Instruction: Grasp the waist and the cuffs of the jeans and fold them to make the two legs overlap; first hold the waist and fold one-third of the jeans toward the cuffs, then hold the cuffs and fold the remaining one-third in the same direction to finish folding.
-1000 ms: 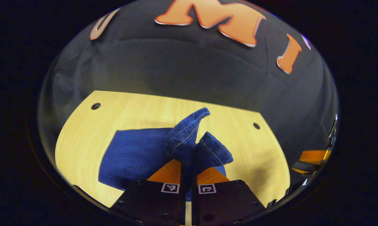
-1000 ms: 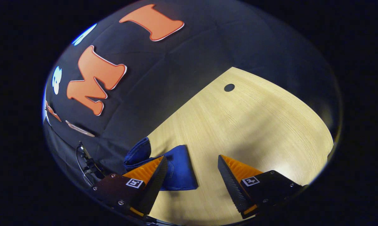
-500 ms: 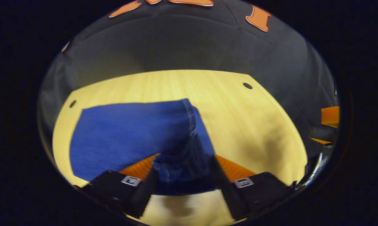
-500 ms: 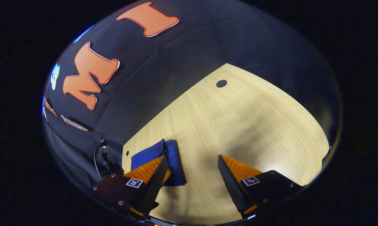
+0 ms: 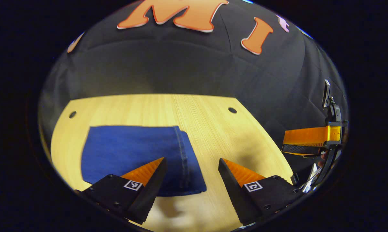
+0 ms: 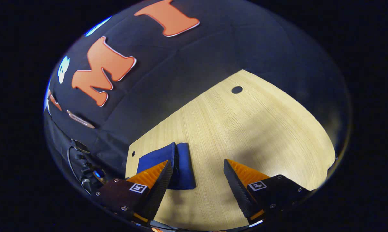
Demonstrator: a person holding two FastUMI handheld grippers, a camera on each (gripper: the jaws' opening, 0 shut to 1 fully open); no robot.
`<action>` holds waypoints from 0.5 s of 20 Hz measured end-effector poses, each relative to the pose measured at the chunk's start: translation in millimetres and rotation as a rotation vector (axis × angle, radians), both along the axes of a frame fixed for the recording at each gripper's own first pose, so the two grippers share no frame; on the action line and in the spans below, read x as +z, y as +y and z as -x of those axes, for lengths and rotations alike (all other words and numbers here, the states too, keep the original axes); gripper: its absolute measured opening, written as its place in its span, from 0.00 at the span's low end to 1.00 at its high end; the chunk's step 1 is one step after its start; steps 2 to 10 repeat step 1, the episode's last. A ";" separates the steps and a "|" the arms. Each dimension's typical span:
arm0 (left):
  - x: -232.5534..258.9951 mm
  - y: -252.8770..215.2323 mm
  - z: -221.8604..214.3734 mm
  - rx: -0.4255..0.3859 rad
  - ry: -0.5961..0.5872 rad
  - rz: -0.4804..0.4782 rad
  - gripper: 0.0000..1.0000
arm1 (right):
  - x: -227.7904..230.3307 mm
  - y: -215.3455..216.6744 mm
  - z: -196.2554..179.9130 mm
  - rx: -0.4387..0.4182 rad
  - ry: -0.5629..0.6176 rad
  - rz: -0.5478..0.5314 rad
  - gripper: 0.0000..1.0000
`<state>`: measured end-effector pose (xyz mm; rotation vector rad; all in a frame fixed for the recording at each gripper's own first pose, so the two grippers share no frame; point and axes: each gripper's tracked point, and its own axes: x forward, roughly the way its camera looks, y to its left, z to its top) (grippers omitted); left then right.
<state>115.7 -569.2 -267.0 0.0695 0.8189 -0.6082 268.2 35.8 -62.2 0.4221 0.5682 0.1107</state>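
folded jeans (image 5: pixel 134 154) on table (image 5: pixel 232 138), left tongs (image 5: pixel 191 167) parted above

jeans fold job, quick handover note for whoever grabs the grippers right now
Left gripper: open, holding nothing, hovering over the near right edge of the folded blue denim jeans.
Right gripper: open, empty, above bare light wooden table, to the right of the jeans.
Jeans: lying flat on the table as a compact rectangle, stitched hem on its right side in the left gripper view.
Done: the folds appear finished and nothing is gripped.
Left: probably just back both grippers away; straighten the edges if needed.
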 end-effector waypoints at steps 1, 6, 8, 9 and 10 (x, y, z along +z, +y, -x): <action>18.3 8.2 -6.4 0.018 -0.049 0.011 0.99 | 10.6 5.3 -0.6 0.011 -0.033 0.037 0.98; 18.3 8.2 -6.4 0.018 -0.049 0.011 0.99 | 10.6 5.3 -0.6 0.011 -0.033 0.037 0.98; 18.3 8.2 -6.4 0.018 -0.049 0.011 0.99 | 10.6 5.3 -0.6 0.011 -0.033 0.037 0.98; 18.3 8.2 -6.4 0.018 -0.049 0.011 0.99 | 10.6 5.3 -0.6 0.011 -0.033 0.037 0.98; 18.3 8.2 -6.4 0.018 -0.049 0.011 0.99 | 10.6 5.3 -0.6 0.011 -0.033 0.037 0.98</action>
